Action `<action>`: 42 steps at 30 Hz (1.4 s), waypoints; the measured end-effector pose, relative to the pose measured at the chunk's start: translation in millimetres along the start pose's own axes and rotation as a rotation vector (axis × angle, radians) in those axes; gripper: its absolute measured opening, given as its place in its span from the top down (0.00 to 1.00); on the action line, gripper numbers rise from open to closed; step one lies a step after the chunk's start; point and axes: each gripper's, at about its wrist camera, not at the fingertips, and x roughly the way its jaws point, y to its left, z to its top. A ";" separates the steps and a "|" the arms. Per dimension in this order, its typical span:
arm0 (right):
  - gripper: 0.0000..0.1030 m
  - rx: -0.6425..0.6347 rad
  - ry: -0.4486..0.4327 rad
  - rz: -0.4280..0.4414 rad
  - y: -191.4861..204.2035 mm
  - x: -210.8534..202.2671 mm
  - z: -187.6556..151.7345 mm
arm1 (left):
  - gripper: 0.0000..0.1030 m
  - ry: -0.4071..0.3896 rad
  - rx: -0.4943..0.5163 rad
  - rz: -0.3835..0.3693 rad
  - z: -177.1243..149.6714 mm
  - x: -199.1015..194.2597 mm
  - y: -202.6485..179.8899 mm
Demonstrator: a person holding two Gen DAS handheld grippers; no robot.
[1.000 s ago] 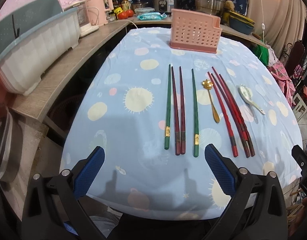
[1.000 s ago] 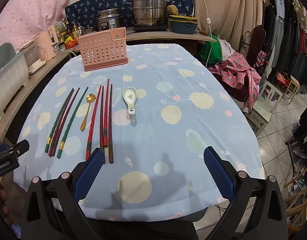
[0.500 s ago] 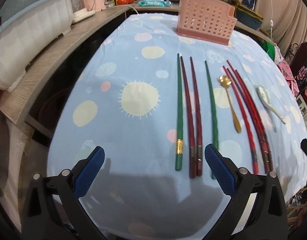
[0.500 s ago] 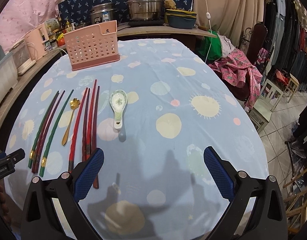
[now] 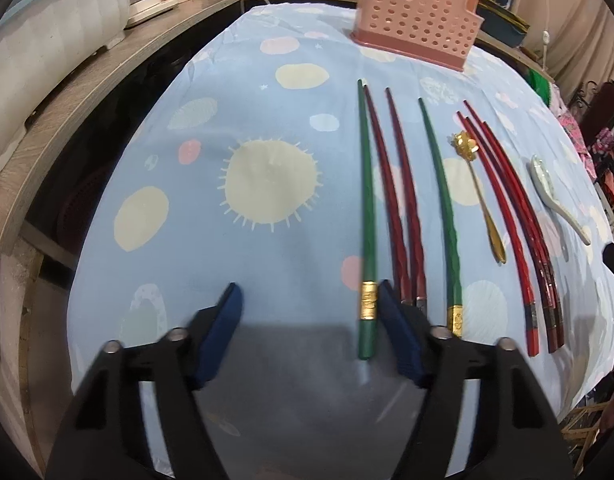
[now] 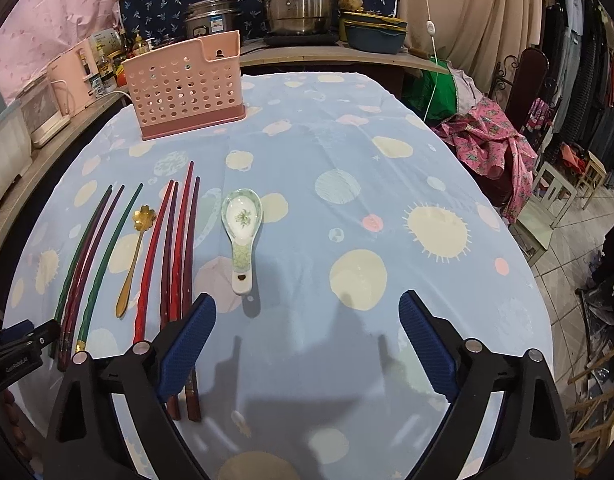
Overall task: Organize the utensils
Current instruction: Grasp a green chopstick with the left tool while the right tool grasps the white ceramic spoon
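Observation:
Several chopsticks lie side by side on the blue tablecloth [image 5: 267, 264]: a green chopstick [image 5: 367, 216] at the left, two dark red ones [image 5: 403, 216], another green one [image 5: 443, 208], then a gold spoon [image 5: 483, 200], several red chopsticks [image 5: 515, 216] and a white ceramic spoon [image 5: 555, 196]. A pink perforated utensil holder [image 5: 415, 12] stands at the far end. My left gripper [image 5: 311, 328] is open, low over the cloth, its right pad next to the left green chopstick's end. My right gripper [image 6: 307, 344] is open and empty; the ceramic spoon [image 6: 243, 232] lies ahead of its left pad.
A wooden counter [image 5: 87, 92] with a white bin and pink appliance runs along the left. Steel pots [image 6: 299, 0] stand behind the holder [image 6: 187, 84]. Chairs and pink cloth [image 6: 491, 140] are beyond the table's right edge.
Both grippers have moved forward and lower over the table. The left gripper's jaws have narrowed and its right pad now sits beside the left green chopstick's end.

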 end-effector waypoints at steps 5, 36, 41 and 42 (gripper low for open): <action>0.30 0.004 -0.010 0.025 3.8 9.7 12.4 | 0.76 -0.012 0.018 -0.051 3.0 -1.0 -1.6; 0.77 0.070 0.105 0.211 19.8 66.1 10.3 | 0.87 -0.035 0.022 -0.087 -1.1 0.4 -2.8; 0.84 0.054 0.097 0.201 20.5 63.0 5.3 | 0.87 -0.047 0.022 -0.090 -2.6 -0.9 -2.9; 0.86 0.055 0.098 0.202 20.1 62.5 4.4 | 0.87 -0.049 0.022 -0.091 -3.2 -1.3 -2.8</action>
